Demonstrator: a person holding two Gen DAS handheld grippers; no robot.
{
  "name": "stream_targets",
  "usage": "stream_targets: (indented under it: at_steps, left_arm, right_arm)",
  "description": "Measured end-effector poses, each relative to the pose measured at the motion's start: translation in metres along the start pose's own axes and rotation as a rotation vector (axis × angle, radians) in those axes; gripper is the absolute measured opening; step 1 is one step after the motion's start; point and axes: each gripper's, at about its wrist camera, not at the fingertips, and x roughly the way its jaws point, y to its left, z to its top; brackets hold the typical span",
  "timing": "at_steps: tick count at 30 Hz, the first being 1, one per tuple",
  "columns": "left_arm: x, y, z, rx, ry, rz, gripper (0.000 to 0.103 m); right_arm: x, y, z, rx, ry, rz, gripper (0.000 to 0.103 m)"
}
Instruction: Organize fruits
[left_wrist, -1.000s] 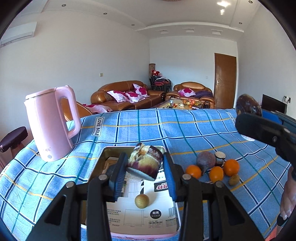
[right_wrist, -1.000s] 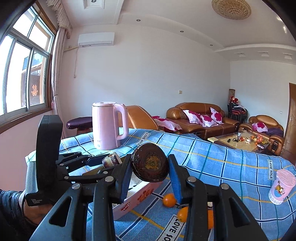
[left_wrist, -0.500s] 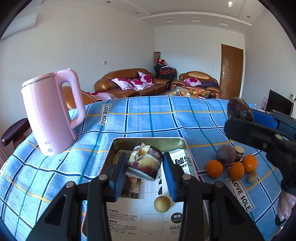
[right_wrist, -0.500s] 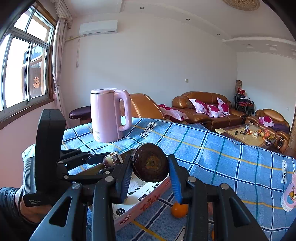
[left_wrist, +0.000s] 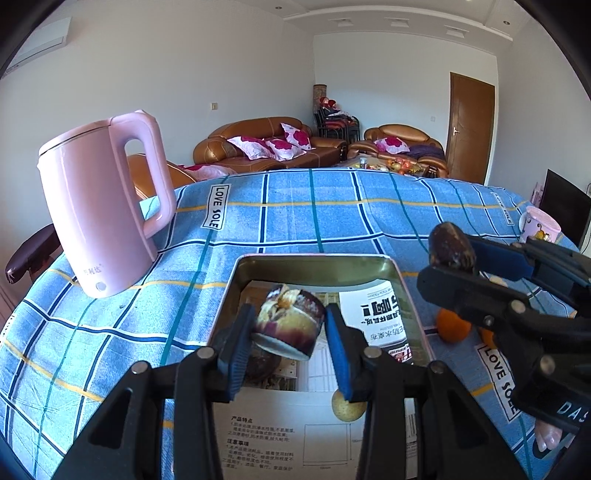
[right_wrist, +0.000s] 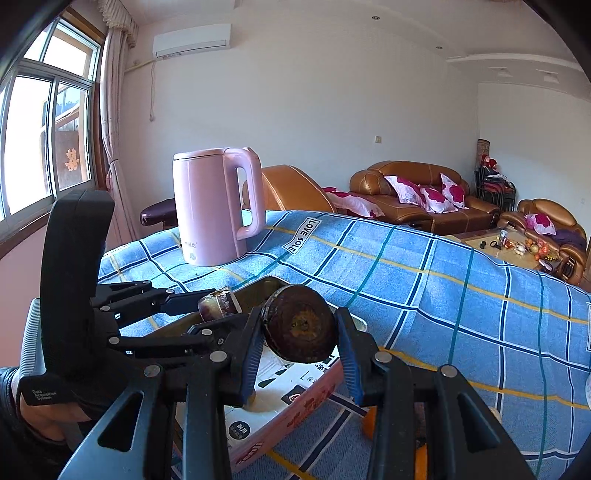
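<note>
In the left wrist view the left tool (left_wrist: 290, 345) sits at lower centre, its blue pads closed on a cut fruit half (left_wrist: 290, 325) with a purple skin and pale flesh. This fruit half hangs above a shallow tin box (left_wrist: 314, 260) that lies on the table (left_wrist: 295, 214), which is covered with a blue checked cloth. Printed paper sheets (left_wrist: 380, 314) line the box, and a small yellowish round fruit (left_wrist: 345, 406) rests on them, partly hidden behind the tool's right-hand finger. A darker fruit in the box is mostly hidden behind the left-hand finger.

At the right of the same view the right tool (left_wrist: 452, 254) comes in from the edge, gripping a dark brown fruit half (left_wrist: 450, 247) over the box's right rim. Below it an orange (left_wrist: 452, 328) lies on the cloth, half covered by the tool's black frame.

In the right wrist view the right tool (right_wrist: 301, 334) fills the lower centre, its pads tight on the brown fruit half (right_wrist: 301, 328), cut face toward the camera, above the near corner of the box (right_wrist: 295, 398). The left tool (right_wrist: 218, 304) reaches in from the left, blocking much of the box.

A pink kettle (left_wrist: 99, 206) stands on the table at the left, well apart from the box. A pink cup (left_wrist: 537, 225) stands at the far right.
</note>
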Motion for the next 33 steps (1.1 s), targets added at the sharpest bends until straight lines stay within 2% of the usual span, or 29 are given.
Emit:
stream_targets:
  at_steps: [12,33]
  left_arm:
    - [0.011,0.006,-0.003,-0.002,0.042,0.012,0.041]
    - [0.025,0.007,-0.007,0.005,0.094,0.010,0.041]
  right_arm:
    - [0.027,0.002,-0.009,0.004,0.053,-0.015,0.040]
    - [0.043,0.003,-0.014,0.008,0.098,-0.024,0.040]
